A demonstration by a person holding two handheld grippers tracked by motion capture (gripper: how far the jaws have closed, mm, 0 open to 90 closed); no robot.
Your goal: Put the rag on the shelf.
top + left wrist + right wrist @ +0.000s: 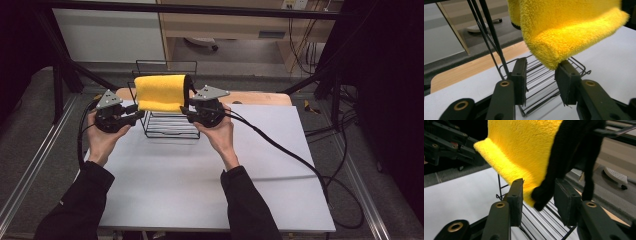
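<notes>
A fluffy yellow towel [160, 92] hangs over the top bar of a black wire rack [167, 127] at the back of the table. My left gripper [136, 115] is at the towel's left end, open; the towel's lower corner [554, 50] rests just above its right jaw. My right gripper [187, 112] is at the towel's right end, also open. There the towel's corner with its black trim [564, 157] hangs down between the two jaws, which are apart from it. The rack's wire floor [541, 220] lies under both grippers.
The rack stands on a white table sheet [200, 175] with a wooden board [260, 97] behind it. Black cables [280, 145] trail off to the right across the sheet. The left gripper [449, 142] appears far off in the right gripper view.
</notes>
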